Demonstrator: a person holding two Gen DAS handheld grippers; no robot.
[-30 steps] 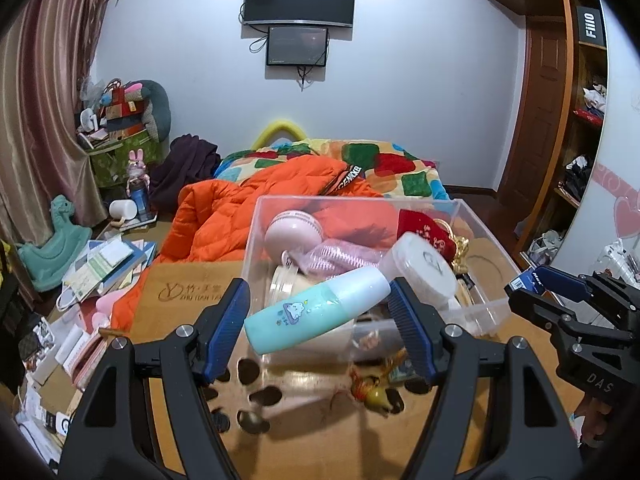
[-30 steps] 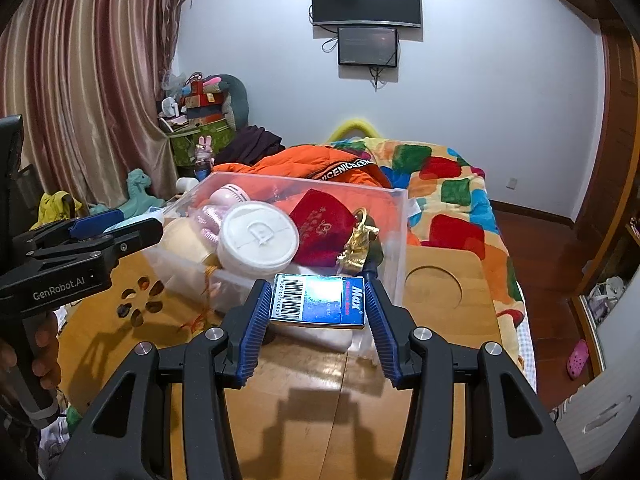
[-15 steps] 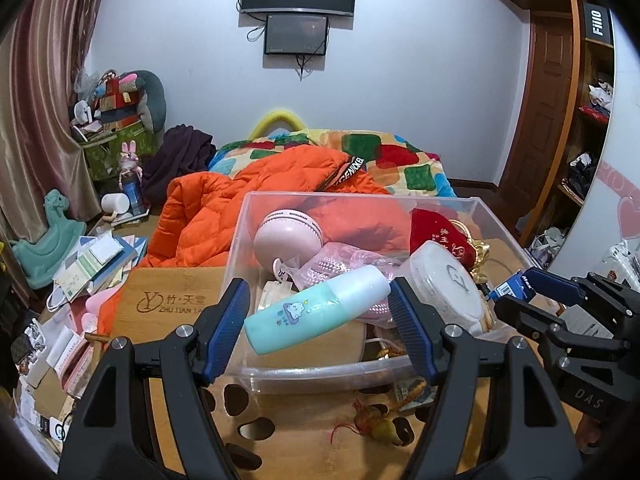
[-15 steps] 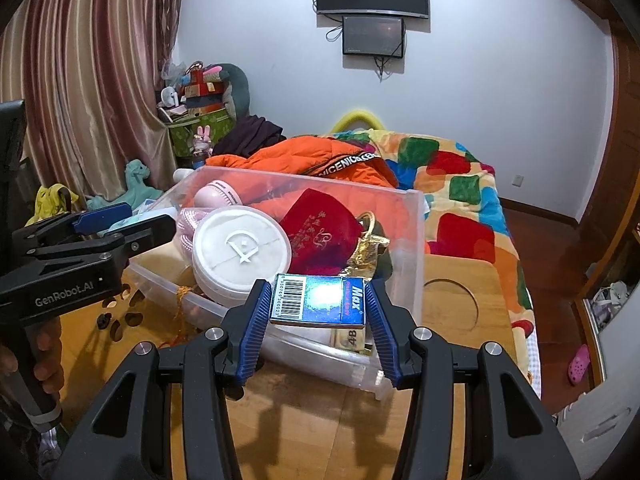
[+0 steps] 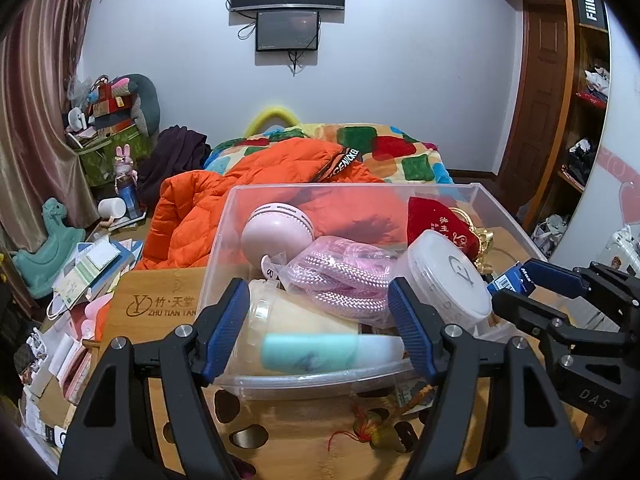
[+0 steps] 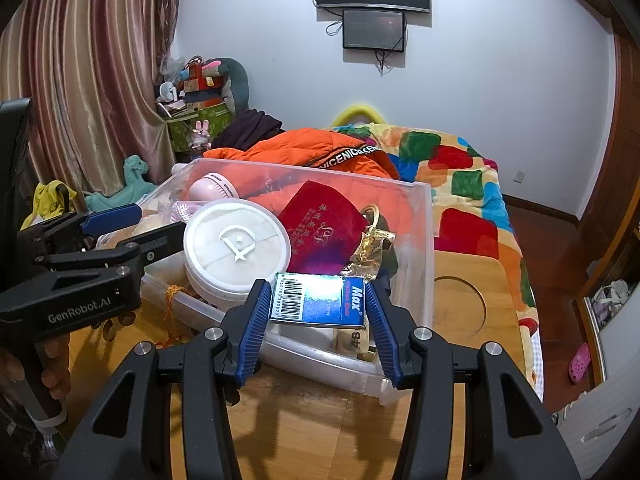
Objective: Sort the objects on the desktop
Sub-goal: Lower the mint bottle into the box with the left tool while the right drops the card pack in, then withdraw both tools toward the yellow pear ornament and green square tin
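Note:
A clear plastic bin [image 5: 224, 240] [image 6: 424, 240] stands on the wooden table, full of items. My left gripper [image 5: 320, 320] is open over its near edge. The teal and white bottle [image 5: 332, 354], blurred, lies low in the bin between and below the fingers, free of them. My right gripper [image 6: 316, 304] is shut on a blue box with a barcode [image 6: 318, 299], held over the bin's near right corner. It also shows in the left wrist view [image 5: 510, 280]. A round white lidded tub [image 6: 236, 246] and a red pouch [image 6: 320, 228] lie in the bin.
A pink round device [image 5: 276, 230] and a bagged pink cord [image 5: 344, 276] lie in the bin. A small tasselled charm [image 5: 376, 428] lies on the table [image 6: 472, 280] before it. An orange jacket [image 5: 248, 184] and bed lie behind. Papers [image 5: 88, 268] clutter the left.
Both grippers moved forward over the bin. My left gripper opened and the teal bottle dropped out of it into the bin. The right gripper kept hold of the blue box.

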